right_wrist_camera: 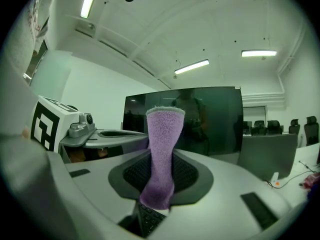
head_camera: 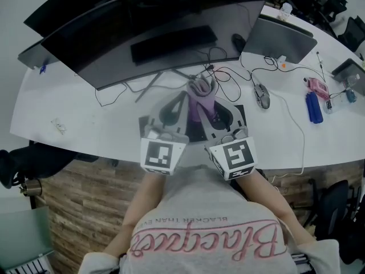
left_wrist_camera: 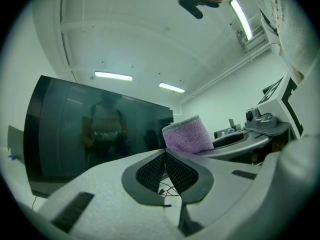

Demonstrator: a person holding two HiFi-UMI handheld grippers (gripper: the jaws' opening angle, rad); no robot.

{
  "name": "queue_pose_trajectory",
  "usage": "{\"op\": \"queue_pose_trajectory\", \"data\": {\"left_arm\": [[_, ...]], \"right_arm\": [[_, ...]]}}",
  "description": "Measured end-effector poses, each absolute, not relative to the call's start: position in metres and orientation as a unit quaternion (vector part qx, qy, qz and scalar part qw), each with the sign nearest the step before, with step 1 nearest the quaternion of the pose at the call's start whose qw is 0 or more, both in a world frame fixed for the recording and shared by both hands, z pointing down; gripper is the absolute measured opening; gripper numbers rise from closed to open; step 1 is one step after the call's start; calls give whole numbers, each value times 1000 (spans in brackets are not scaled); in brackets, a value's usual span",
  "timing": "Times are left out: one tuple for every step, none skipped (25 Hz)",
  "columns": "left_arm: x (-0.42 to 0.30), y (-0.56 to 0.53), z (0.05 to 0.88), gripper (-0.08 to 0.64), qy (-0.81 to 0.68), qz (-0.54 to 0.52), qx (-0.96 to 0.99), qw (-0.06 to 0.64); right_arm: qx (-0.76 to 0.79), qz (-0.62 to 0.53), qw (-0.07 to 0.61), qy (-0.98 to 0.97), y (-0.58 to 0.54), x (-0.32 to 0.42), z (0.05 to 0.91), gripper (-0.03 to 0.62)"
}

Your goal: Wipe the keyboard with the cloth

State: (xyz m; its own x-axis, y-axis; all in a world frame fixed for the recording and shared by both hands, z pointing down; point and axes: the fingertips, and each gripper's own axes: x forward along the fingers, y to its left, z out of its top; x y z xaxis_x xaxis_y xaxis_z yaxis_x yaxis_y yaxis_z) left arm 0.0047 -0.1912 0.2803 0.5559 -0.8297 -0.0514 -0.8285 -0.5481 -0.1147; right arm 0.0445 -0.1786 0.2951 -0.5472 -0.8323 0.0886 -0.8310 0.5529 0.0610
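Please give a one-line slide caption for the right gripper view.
The right tool shut on a purple cloth, upright before a dark monitor.

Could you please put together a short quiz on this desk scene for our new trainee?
1. Which gripper holds the purple cloth? A) left gripper B) right gripper C) both
2. True or false: the cloth lies spread flat on the keyboard.
3. Fill in: the left gripper's jaws are ____, with nothing between them.
Key: 1 B. 2 False: it is clamped in the jaws and stands up out of them. 3 shut.
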Motion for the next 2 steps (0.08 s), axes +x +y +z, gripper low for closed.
{"op": "queue_pose_trajectory", "data": {"left_arm": [[5, -192, 280, 5, 472, -4, -880, 62], [5, -192, 281, 5, 472, -3, -879, 60]], "right_arm": [[473, -7, 55, -879, -179, 45, 295, 86], [474, -9, 57, -879, -179, 45, 296, 86]]}}
